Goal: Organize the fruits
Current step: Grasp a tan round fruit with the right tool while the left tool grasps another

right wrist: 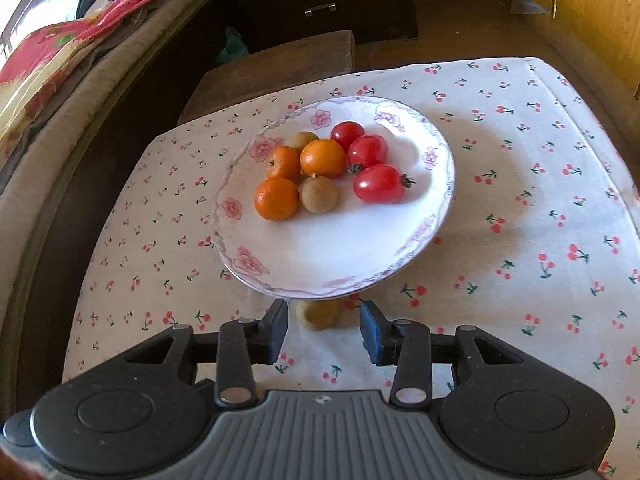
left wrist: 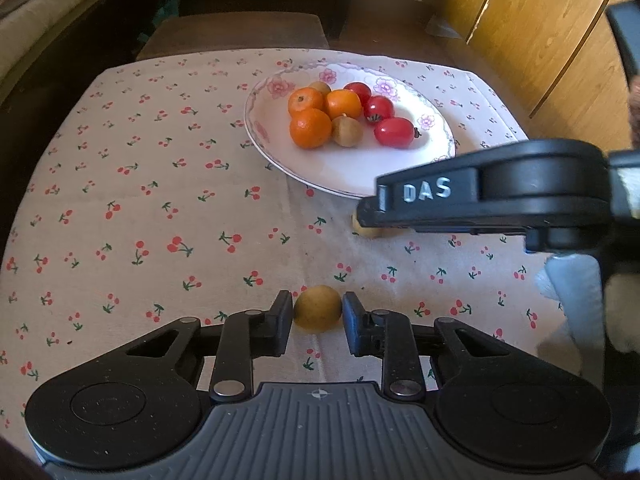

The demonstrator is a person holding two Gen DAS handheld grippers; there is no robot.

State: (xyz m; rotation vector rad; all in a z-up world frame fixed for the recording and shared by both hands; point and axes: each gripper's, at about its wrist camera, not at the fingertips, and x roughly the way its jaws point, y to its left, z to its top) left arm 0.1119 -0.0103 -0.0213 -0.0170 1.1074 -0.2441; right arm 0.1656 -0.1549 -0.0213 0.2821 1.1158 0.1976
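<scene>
Looking along the left tongs (left wrist: 317, 316): a small tan-brown round fruit (left wrist: 317, 309) sits between the two fingertip pads on the cherry-print cloth of the surface (left wrist: 160, 200). Both pads are right against its sides; whether they actually press on it cannot be told. Beyond, a white plate with pink and purple flower rim (left wrist: 280, 152) holds three oranges (left wrist: 311, 128), two more tan fruits (left wrist: 347, 131) and three red tomato-like fruits (left wrist: 394, 132), all bunched toward the far half. The right tongs' body, marked "DAS" (left wrist: 480, 196), crosses in from the right, above a second tan fruit on the cloth (left wrist: 366, 230) just in front of the plate's near rim; only part of that fruit shows.

Right wrist view: the right tongs (right wrist: 325, 322) stand open, fingers well apart, with a tan fruit (right wrist: 318, 314) on the cloth (right wrist: 520, 200) between them, nearer the left pad, neither pad touching. The fruit lies just under the plate's near rim (right wrist: 320, 292). Plate contents as above: oranges (right wrist: 277, 199) left, red fruits (right wrist: 378, 183) right, tan fruit (right wrist: 320, 193) between.
</scene>
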